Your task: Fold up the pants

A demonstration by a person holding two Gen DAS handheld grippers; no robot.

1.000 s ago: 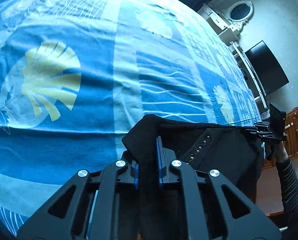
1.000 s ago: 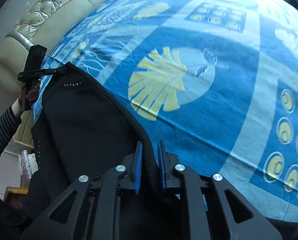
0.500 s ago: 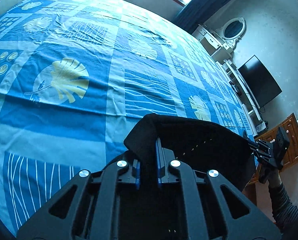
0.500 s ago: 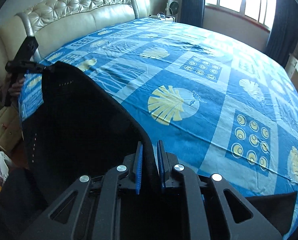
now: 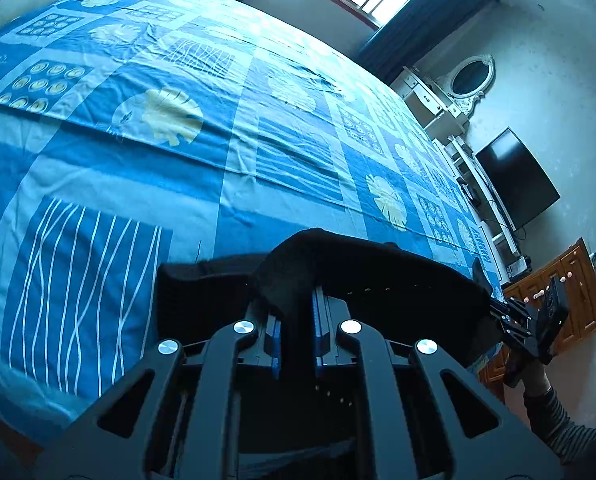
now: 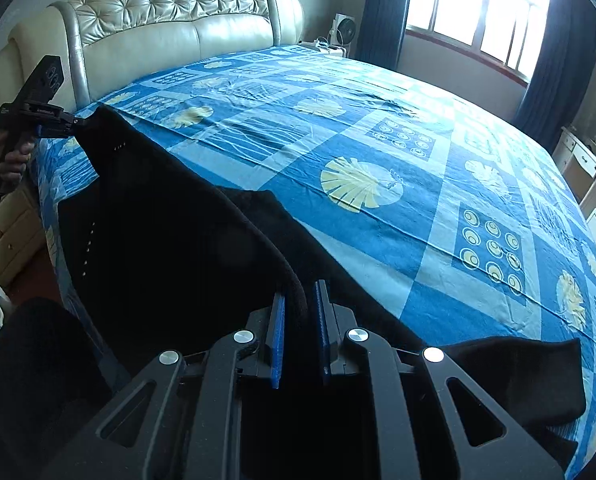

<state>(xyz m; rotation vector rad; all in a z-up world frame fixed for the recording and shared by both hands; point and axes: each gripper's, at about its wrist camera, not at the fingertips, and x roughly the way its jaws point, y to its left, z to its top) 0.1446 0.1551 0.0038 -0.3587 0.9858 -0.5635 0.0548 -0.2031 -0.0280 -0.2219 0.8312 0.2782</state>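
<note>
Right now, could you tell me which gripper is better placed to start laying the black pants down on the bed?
Neither clearly. The left gripper and right gripper are each shut on a corner of the black pants, stretched between them above the blue bedspread. Lowering both together looks best.

Black gripper [image 5: 296, 312], blue pads, striped sleeve [image 5: 558, 428]
</note>
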